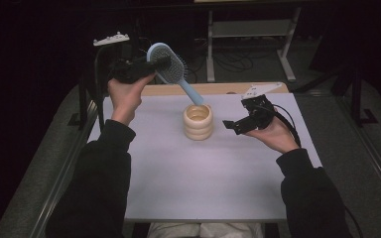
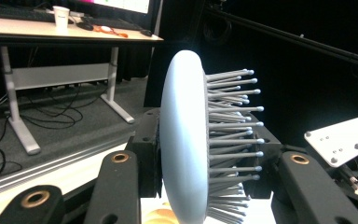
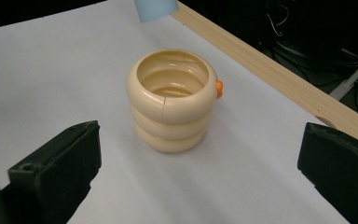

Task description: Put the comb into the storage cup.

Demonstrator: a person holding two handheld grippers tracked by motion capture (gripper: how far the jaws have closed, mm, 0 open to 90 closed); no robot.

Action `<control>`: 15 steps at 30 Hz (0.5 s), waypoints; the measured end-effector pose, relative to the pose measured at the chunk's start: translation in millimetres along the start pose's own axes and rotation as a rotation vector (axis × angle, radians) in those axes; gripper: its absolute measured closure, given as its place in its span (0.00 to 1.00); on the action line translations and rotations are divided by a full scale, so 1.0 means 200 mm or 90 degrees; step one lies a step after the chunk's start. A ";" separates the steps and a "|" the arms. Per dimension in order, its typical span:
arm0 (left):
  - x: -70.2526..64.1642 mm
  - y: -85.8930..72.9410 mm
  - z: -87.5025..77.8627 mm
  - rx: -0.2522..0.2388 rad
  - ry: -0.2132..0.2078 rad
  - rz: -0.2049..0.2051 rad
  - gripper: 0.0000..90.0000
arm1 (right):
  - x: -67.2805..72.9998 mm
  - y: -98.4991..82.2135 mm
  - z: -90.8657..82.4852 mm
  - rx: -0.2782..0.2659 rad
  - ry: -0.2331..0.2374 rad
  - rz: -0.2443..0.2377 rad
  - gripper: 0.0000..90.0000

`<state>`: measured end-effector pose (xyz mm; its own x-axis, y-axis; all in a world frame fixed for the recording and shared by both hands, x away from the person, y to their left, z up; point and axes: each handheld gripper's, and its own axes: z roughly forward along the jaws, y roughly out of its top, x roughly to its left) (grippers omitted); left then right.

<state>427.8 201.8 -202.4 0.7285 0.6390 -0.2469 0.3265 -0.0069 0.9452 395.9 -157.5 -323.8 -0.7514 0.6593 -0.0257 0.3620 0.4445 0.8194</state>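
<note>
My left gripper [image 1: 161,63] is held up at the far left of the table, shut on the head of a light blue hairbrush [image 1: 171,67]. The brush's handle slants down to the right, its tip just above the rim of a cream ribbed cup [image 1: 198,121] that stands upright mid-table. In the left gripper view the brush head [image 2: 186,140] sits edge-on between the jaws, bristles pointing right. My right gripper [image 1: 235,126] hovers open to the right of the cup, jaws toward it. In the right gripper view the cup [image 3: 172,100] stands ahead between wide-apart jaws, the handle tip [image 3: 154,9] above it.
A white mat [image 1: 203,173] covers the table, with a wooden strip [image 1: 218,89] along its far edge. The cup has a small orange nub [image 3: 219,88] on its side. A desk frame [image 1: 250,29] and cables lie on the floor behind the table.
</note>
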 end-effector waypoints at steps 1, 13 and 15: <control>0.00 0.00 0.00 0.000 0.001 0.001 0.64 | 0.00 -0.01 0.00 -0.003 -0.001 0.001 0.00; 0.06 0.00 -0.02 -0.014 0.024 -0.001 0.64 | -0.03 -0.17 -0.09 -0.033 0.001 0.035 0.00; 0.06 0.00 -0.02 -0.015 0.027 -0.002 0.64 | -0.02 -0.20 -0.10 -0.038 -0.001 0.035 0.00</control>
<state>435.1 212.7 -204.2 0.7013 0.6711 -0.2404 0.3133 0.0128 0.9496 374.3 -190.3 -344.7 -0.7302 0.6829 0.0190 0.3685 0.3703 0.8527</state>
